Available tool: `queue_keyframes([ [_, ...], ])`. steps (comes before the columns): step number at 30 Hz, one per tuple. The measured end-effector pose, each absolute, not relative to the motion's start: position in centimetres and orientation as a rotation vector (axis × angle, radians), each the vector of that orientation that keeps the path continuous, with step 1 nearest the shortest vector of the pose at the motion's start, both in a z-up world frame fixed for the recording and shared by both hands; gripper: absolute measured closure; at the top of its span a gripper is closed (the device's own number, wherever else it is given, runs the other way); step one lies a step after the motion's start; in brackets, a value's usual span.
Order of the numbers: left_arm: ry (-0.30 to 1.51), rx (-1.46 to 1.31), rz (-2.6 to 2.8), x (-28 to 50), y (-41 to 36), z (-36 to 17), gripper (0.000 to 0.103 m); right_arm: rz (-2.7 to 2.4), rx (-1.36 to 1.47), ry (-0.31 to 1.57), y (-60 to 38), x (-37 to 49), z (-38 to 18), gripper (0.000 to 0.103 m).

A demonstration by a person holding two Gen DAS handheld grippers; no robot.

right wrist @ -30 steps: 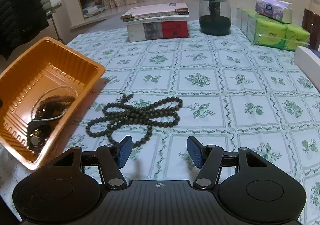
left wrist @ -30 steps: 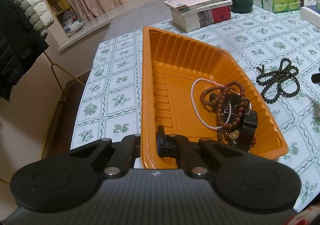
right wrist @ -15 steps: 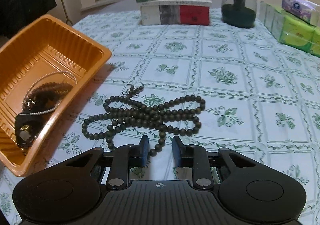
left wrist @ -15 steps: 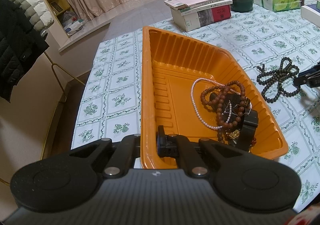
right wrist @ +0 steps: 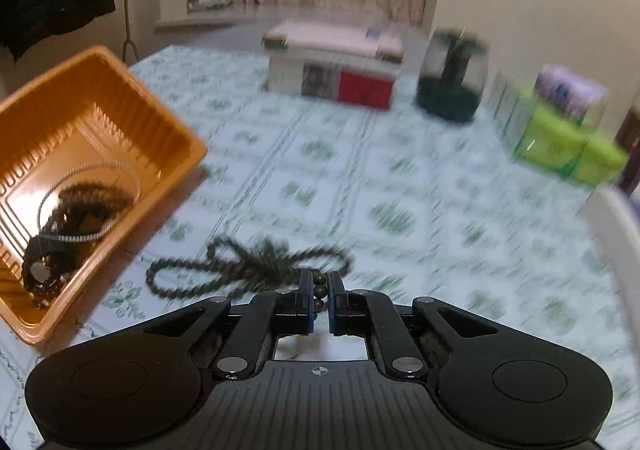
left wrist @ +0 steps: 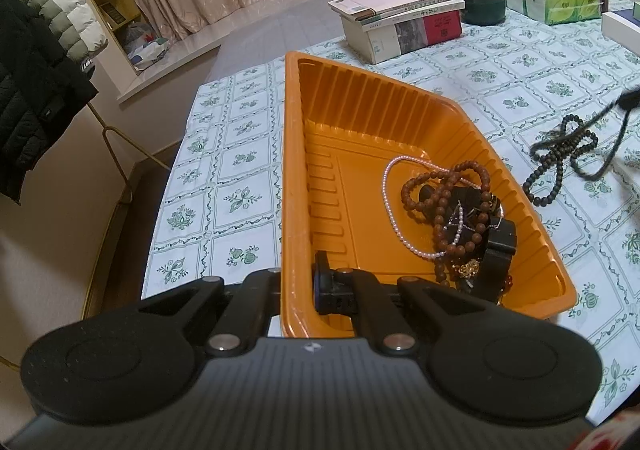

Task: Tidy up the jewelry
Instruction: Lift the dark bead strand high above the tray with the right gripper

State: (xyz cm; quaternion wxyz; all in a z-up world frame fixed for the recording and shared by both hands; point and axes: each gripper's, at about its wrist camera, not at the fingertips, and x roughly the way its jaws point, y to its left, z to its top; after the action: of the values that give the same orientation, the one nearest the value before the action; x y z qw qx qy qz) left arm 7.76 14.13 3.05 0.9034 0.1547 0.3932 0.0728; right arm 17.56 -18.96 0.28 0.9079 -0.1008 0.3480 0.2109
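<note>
Right claw [right wrist: 319, 292] pinching one dark bead strand [right wrist: 248, 266]; left claw [left wrist: 298, 282] clamping one orange tray [left wrist: 360, 106] wall.

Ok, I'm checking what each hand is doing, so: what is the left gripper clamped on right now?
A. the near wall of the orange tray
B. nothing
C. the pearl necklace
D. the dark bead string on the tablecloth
A: in the left wrist view the left gripper has one finger outside and one inside the near wall of the orange tray, pinching it.
</note>
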Motion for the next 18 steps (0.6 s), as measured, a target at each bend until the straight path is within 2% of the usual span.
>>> queue_keyframes([
  [18, 0.809, 0.322, 0.149, 7.6, 14.1, 3.3, 0.1, 0.335, -0.453, 0.403, -24.0, 15.4, 14.3, 0.097],
])
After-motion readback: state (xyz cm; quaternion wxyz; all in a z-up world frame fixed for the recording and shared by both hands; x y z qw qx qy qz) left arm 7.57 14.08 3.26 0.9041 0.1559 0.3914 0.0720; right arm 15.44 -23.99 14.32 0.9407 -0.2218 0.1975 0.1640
